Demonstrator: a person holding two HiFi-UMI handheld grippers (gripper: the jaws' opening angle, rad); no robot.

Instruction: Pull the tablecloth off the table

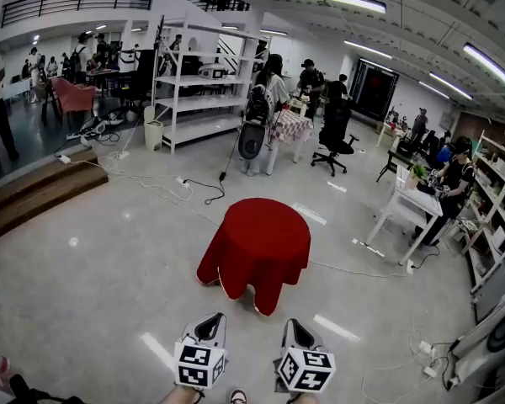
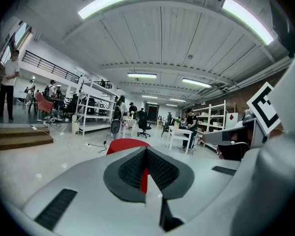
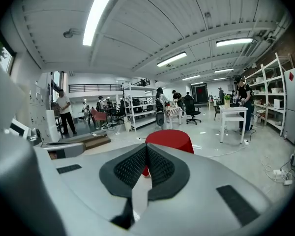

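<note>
A red tablecloth drapes over a small round table in the middle of the floor, hanging down on all sides. My left gripper and right gripper sit side by side at the bottom of the head view, a good way short of the cloth. Both are shut with nothing between the jaws. In the left gripper view the cloth shows just past the shut left gripper. In the right gripper view the cloth lies ahead of the shut right gripper.
Cables trail across the glossy floor behind and to the right of the table. A white desk with a person stands at right, white shelving at the back, wooden steps at left. Several people stand around the room.
</note>
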